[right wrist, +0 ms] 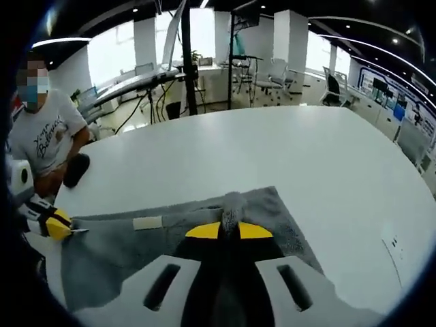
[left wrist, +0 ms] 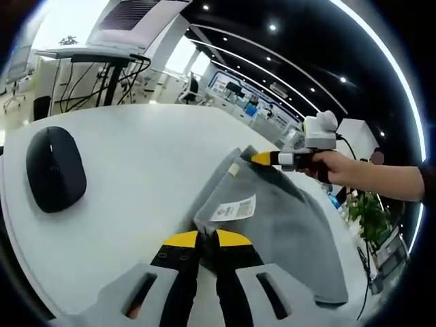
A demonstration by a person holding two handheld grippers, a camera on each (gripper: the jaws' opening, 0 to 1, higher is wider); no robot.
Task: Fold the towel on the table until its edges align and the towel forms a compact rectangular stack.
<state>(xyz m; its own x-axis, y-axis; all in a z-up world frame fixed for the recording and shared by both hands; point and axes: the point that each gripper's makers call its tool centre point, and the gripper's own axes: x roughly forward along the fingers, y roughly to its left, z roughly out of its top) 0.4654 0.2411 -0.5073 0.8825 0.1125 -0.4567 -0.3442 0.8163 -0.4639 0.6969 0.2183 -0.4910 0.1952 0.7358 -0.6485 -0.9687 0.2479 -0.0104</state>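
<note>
A grey towel lies flat on the white table, its white printed label facing up near one corner. My left gripper is shut on that near corner, the yellow tips close together on the cloth. In the right gripper view, the same towel spreads toward me, and my right gripper is shut on a pinched-up bunch of its edge. The right gripper also comes into the left gripper view from the right, held by a hand. The left gripper holds the towel's left corner.
A black computer mouse rests on the table left of the towel, also seen as the mouse by the far edge. A person in a white shirt stands at that edge. Desks and chairs stand beyond the table.
</note>
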